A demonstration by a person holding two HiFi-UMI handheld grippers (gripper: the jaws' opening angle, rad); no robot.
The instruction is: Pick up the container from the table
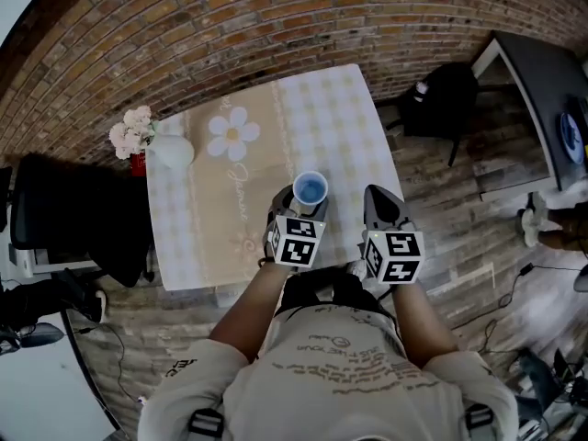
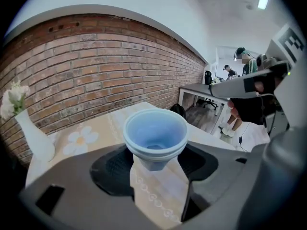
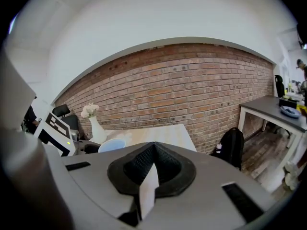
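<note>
My left gripper point(image 2: 154, 169) has its jaws closed part-way on the lower body of the blue container point(image 2: 155, 134), a pad pressing on either side; my right gripper point(image 3: 150, 163) hangs beside it, jaws brought together on nothing. The grasp looks made, so the lift is the step in hand; whether the base is clear of the table point(image 1: 354, 122) I cannot tell; next calls for a straight, level rise. Farther off, a white vase point(image 1: 172, 151) stands at the table's edge.
</note>
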